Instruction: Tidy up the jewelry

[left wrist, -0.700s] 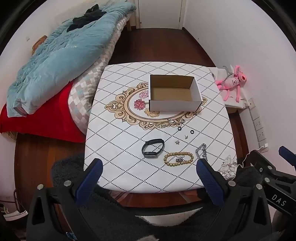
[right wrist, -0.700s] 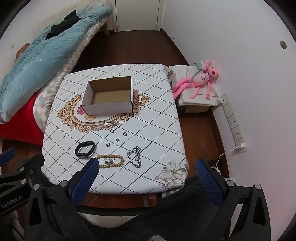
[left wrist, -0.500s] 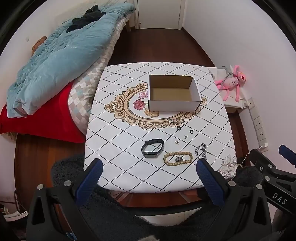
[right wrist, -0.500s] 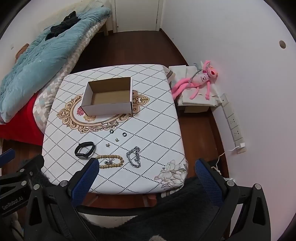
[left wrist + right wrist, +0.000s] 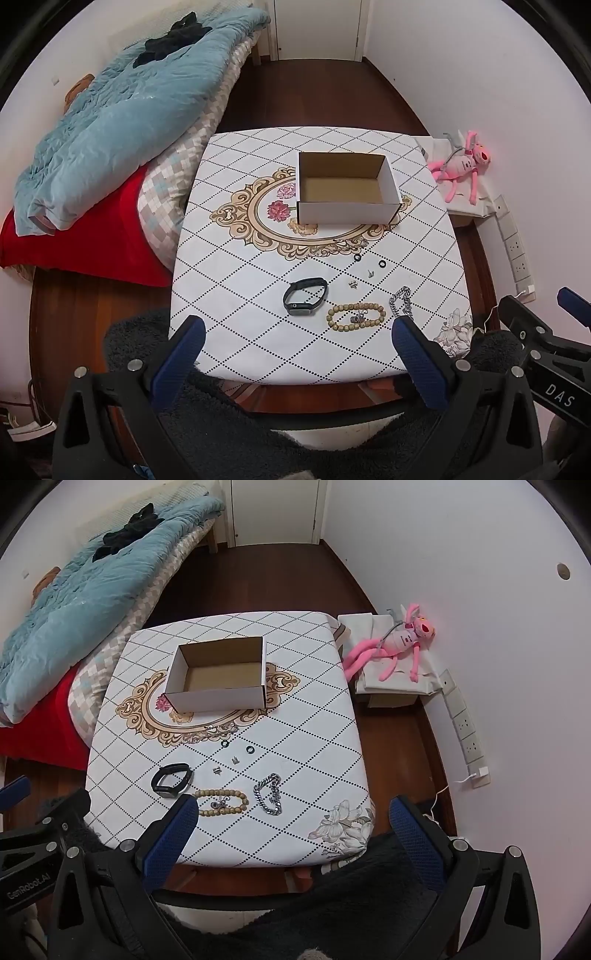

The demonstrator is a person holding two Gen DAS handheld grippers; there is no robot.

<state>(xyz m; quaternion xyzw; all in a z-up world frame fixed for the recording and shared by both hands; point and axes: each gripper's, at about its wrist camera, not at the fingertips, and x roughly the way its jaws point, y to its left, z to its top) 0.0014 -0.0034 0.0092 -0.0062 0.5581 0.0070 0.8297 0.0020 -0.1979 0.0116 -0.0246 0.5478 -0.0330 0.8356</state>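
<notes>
Fingers point(image 5: 190, 341) of both grippers spread empty, steel chain point(image 5: 269, 798) whole only in right view

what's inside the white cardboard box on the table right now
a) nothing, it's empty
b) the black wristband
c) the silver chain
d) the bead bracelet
a: the white cardboard box shows only its bare brown floor, while the bead bracelet, black wristband and silver chain all lie on the tablecloth in front of it.
</notes>
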